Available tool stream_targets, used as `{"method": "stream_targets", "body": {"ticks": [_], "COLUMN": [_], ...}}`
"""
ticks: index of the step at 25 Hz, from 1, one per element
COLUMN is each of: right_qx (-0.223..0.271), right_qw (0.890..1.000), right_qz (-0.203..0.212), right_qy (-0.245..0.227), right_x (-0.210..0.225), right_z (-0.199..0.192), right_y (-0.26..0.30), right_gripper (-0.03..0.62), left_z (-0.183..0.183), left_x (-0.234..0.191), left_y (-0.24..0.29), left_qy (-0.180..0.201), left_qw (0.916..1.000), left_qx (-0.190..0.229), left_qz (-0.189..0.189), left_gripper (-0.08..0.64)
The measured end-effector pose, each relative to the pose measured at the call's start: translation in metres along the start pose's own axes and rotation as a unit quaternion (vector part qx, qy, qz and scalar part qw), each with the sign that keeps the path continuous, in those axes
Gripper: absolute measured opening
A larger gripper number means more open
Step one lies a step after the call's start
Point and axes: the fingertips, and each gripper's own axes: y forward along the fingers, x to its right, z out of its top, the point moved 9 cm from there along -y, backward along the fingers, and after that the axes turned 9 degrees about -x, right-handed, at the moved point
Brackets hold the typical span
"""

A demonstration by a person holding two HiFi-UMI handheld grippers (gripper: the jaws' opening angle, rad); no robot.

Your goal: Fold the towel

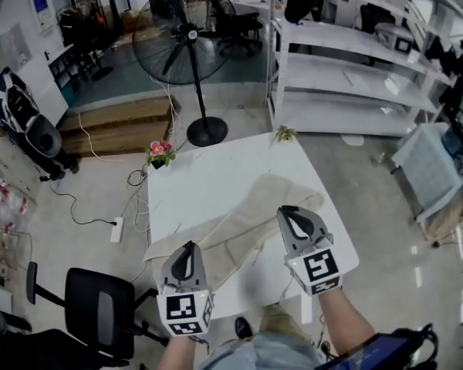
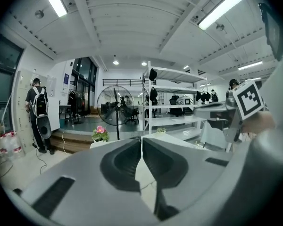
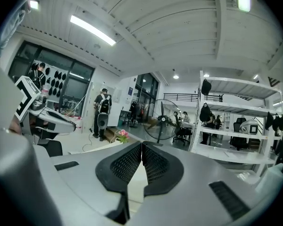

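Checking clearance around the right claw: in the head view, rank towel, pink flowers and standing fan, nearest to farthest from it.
1. Towel, on the table, just under the right claw.
2. Pink flowers, at the table's far left corner.
3. Standing fan, on the floor beyond the table.

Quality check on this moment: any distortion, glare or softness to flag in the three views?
Head view: evenly lit and sharp, the shelving bowed by the wide lens, the towel throwing only faint shadow on the table. Left gripper view: fisheye with black corners, the ceiling light strip blown out, the near jaws soft. Right gripper view: same dark corners, a glaring ceiling lamp, background readable.
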Motion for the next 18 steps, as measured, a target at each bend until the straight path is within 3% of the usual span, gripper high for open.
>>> {"method": "stream_targets", "body": {"ticks": [6,10,18], "right_qx": [-0.024,-0.057,-0.151], "right_qw": [0.999,0.996,0.979], "right_qz": [0.037,0.07,0.132], "right_qy": [-0.009,-0.011,-0.037], "right_x": [0.041,0.065,0.106], "right_z": [-0.011,-0.033,-0.102], "right_y": [0.066,0.116,0.213], "right_gripper": [0.023,0.042,0.177], "left_z": [-0.023,-0.05,-0.115], "left_x": [-0.013,-0.02,-0.036], "left_y": [0.053,0.084,0.13], "left_qy": [-0.005,-0.011,-0.001], "left_qw": [0.9978,0.9945,0.976], "left_qx": [-0.064,-0.102,-0.217], "left_qz": [-0.018,-0.021,-0.014], "left_gripper": [0.019,0.106,0.164]}}
